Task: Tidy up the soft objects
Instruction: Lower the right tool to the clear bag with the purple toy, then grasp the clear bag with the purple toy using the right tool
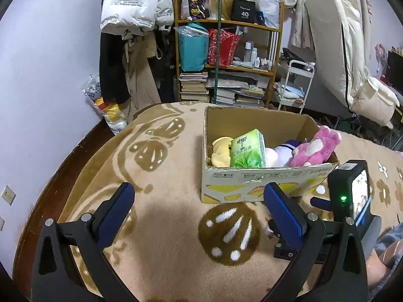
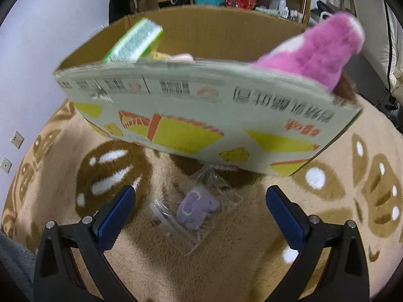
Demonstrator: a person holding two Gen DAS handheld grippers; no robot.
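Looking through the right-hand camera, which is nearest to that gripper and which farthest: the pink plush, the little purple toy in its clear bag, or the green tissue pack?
1. Little purple toy: on the blanket, just ahead of the open right gripper.
2. Pink plush: poking over the cardboard box rim, right side.
3. Green tissue pack: inside the box, left side, slightly deeper; close to the plush in distance.

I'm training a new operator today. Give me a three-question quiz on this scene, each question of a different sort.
1. True or false: the pink plush toy lies wholly below the rim of the cardboard box.
2. Which item lies on the blanket between the fingers of the right gripper? A) green tissue pack B) small purple toy in a clear bag C) yellow plush
3. Fill in: the left gripper is ___ and holds nothing.

Key: 1 false; 2 B; 3 open.
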